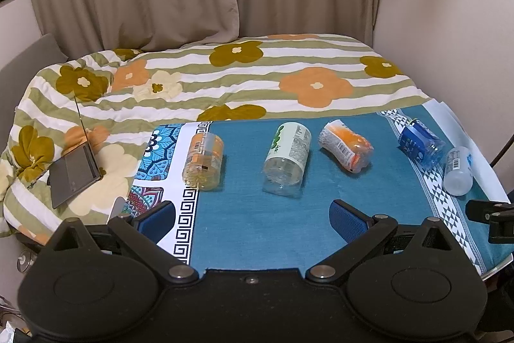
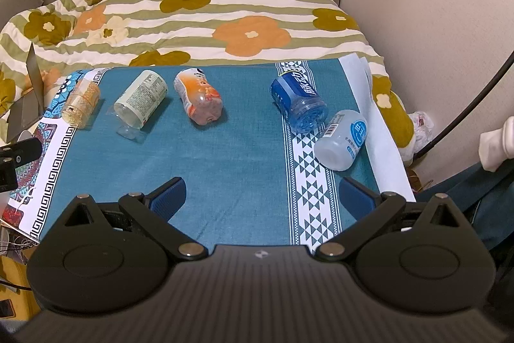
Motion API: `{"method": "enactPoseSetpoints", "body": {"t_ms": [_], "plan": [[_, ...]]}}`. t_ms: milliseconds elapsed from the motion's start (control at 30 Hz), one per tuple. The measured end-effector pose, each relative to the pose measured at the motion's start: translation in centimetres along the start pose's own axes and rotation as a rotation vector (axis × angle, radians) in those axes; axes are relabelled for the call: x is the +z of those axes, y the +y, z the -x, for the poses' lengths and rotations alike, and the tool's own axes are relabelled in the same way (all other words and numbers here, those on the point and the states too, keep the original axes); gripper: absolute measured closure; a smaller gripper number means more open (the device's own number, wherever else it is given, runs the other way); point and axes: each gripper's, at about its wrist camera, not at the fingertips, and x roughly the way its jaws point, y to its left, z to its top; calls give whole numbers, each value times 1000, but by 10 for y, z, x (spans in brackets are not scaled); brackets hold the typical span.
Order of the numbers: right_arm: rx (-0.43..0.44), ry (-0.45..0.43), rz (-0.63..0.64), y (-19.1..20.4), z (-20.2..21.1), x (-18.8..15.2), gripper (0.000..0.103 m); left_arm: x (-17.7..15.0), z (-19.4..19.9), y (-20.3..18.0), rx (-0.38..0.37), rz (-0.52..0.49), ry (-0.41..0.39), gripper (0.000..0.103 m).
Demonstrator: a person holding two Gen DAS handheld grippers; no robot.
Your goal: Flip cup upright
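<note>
Left wrist view: the left tongs hung released at lower centre, five cut-bottle cups on their sides across mid-frame, the green-labelled cup nearest. Right wrist view: the right tongs gaped empty; the pale blue-labelled cup at right could roll off the surface if nudged.

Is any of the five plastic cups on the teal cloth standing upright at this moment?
No, all five lie on their sides, for example the blue-labelled clear plastic cup on the teal cloth.
</note>
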Motion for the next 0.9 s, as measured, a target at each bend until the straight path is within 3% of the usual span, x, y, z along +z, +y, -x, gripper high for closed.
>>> {"method": "enactPoseSetpoints", "body": {"t_ms": [633,900], "plan": [[-2,4,-3,4,0,2,0,1,3,4,0,1,-1,0],[-30,17,-55,-14,-19,18,0,12,-10,-3,-4,-13,42,0]]}}
